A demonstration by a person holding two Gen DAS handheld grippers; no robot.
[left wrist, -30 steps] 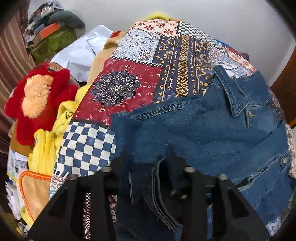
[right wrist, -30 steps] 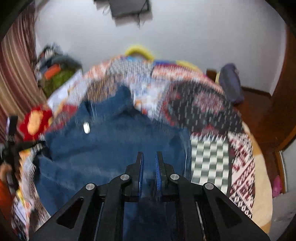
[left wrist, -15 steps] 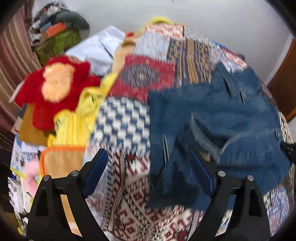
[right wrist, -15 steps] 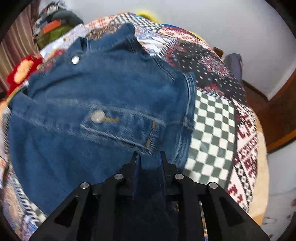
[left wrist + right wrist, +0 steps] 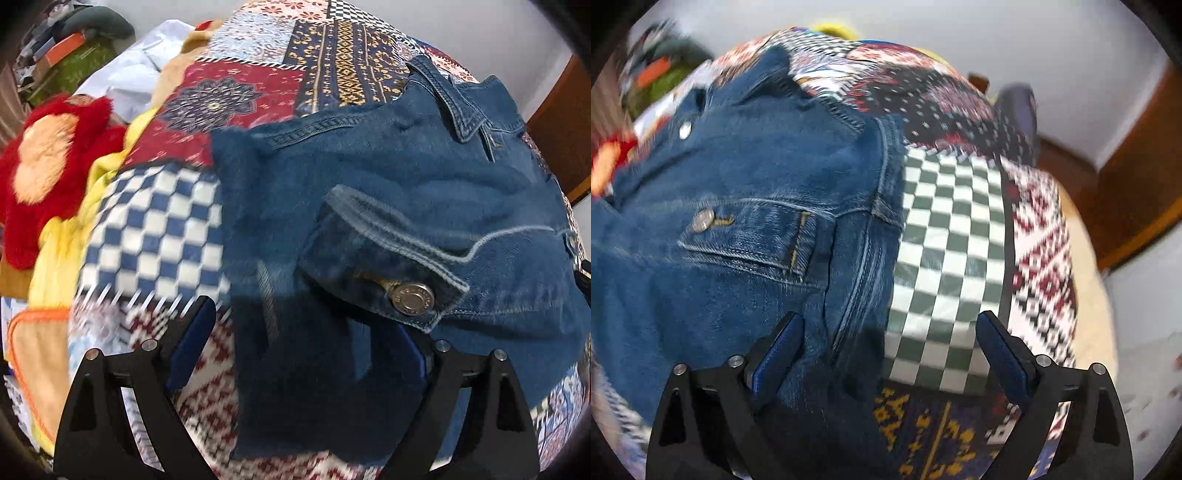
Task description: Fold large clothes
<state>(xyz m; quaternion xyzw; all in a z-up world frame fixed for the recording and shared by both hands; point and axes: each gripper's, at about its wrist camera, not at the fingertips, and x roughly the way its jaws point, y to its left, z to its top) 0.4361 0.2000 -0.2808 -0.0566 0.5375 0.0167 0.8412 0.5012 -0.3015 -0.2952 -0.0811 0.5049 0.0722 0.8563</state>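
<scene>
A blue denim jacket [image 5: 388,192] is laid flat on a bed covered by a patchwork quilt [image 5: 155,236]. The left gripper [image 5: 299,350] is spread wide over the folded sleeve. The right gripper [image 5: 886,350], just opened, straddles the jacket's edge; nothing is gripped.

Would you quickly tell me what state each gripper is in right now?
Left gripper: open, holding nothing; denim jacket lies between its fingers.
Right gripper: just opened, holding nothing.

Patchwork-covered bed [image 5: 236,85] — denim jacket [image 5: 369,177] lying, seemingly folded, on it.
</scene>
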